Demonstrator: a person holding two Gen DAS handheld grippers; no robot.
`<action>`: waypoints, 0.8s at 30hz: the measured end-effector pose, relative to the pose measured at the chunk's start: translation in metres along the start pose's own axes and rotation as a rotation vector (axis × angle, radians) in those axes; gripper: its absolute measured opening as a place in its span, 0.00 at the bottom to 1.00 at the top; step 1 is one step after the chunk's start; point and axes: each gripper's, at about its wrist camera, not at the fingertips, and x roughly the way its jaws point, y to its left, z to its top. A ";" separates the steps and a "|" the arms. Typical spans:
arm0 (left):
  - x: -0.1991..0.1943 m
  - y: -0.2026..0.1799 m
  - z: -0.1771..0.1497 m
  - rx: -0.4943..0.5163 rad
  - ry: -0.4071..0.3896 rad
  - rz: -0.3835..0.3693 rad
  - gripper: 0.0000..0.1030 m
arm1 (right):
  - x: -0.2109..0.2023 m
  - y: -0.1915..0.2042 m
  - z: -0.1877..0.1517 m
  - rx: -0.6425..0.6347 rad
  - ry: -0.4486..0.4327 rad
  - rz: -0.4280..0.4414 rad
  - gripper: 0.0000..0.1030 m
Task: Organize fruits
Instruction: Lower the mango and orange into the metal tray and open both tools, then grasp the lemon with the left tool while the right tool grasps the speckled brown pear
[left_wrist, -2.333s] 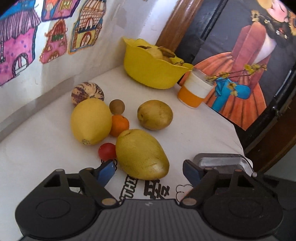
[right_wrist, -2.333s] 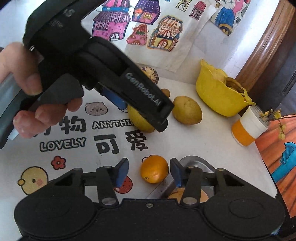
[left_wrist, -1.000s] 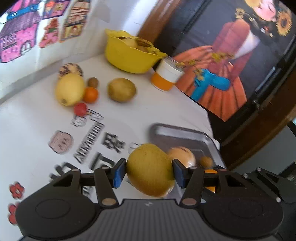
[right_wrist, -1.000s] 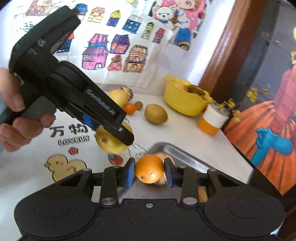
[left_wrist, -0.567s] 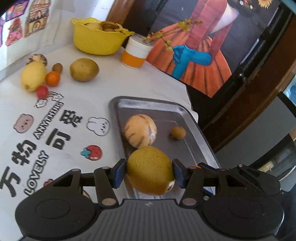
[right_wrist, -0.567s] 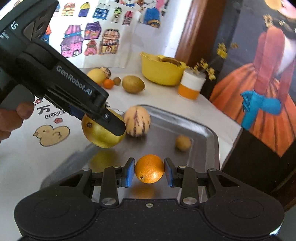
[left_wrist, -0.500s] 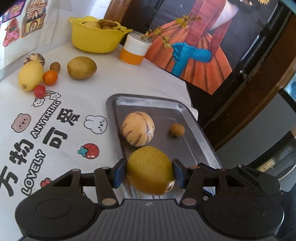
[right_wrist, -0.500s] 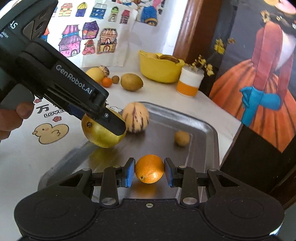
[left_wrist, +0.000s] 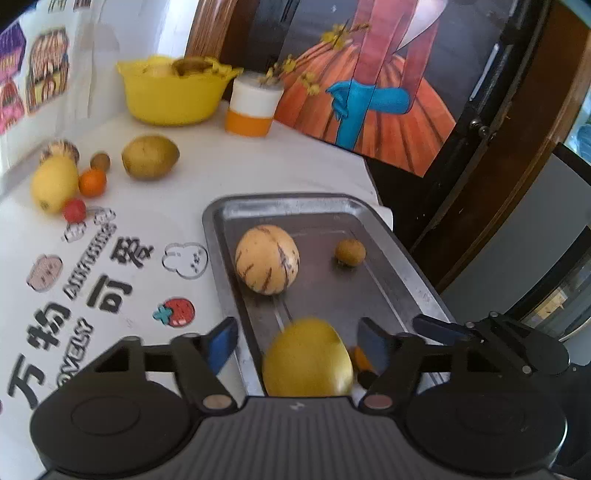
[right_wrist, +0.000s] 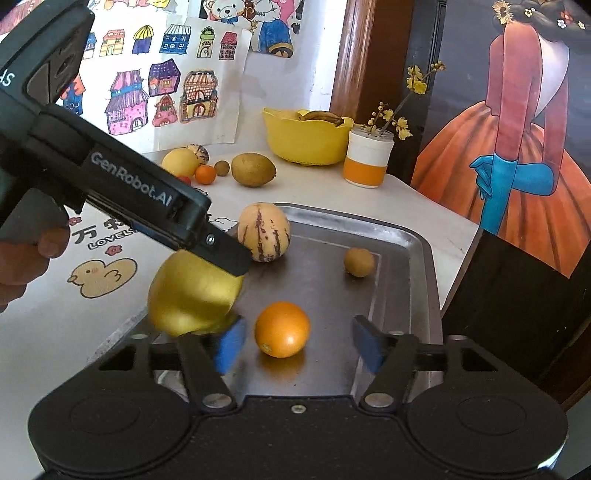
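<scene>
Both hand-held grippers (left_wrist: 295, 341) (right_wrist: 295, 343) now agape — mango (left_wrist: 306, 363) and orange (right_wrist: 282, 329) freshly dropped onto tray (right_wrist: 413, 266).

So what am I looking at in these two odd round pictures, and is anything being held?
A person holds a handheld two-finger tool in each hand; each carries a fisheye camera looking along its fingers. The left tool and right tool both stand open, gripping nothing. On the shiny metal tray lie a round orange, a large yellow-green mango, a striped cream melon and a small brown fruit. More fruit and a yellow bowl sit on the white printed tablecloth.
</scene>
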 end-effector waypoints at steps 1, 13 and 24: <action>-0.003 0.000 0.000 0.006 -0.008 0.000 0.79 | -0.002 0.001 0.000 0.000 -0.003 0.001 0.75; -0.047 0.027 -0.011 -0.012 -0.112 0.009 0.99 | -0.037 0.019 0.005 -0.029 -0.028 -0.032 0.99; -0.073 0.085 -0.050 -0.081 -0.079 0.071 0.99 | -0.059 0.052 0.003 -0.044 0.041 0.001 0.99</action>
